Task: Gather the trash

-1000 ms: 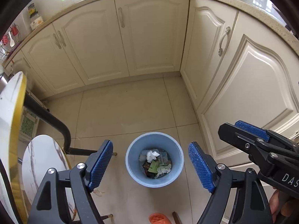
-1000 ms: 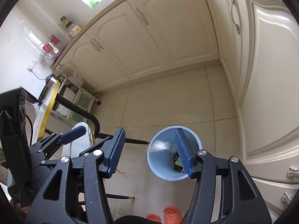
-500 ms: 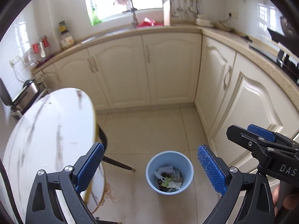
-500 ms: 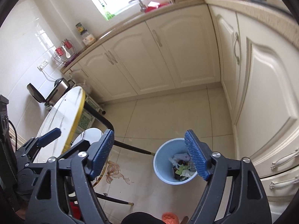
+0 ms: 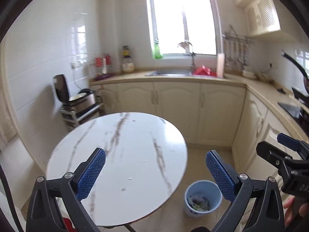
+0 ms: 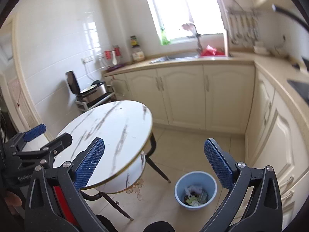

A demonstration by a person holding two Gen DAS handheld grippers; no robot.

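Left tongs [image 5: 155, 171] wide apart, empty, right tongs [image 6: 154, 163] opening, nothing between.

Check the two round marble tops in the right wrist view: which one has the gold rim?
The upper, larger marble top: a gold band runs along its edge. The smaller lower top tucked beneath it shows plain white marble with no visible gold edge.

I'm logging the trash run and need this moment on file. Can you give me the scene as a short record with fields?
place: kitchen with cream cabinets
table: round marble table, only small specks on it
bin: blue bin on the floor beside the table, trash inside
left gripper: open, nothing between its fingers
right gripper: jaws opening, nothing between them
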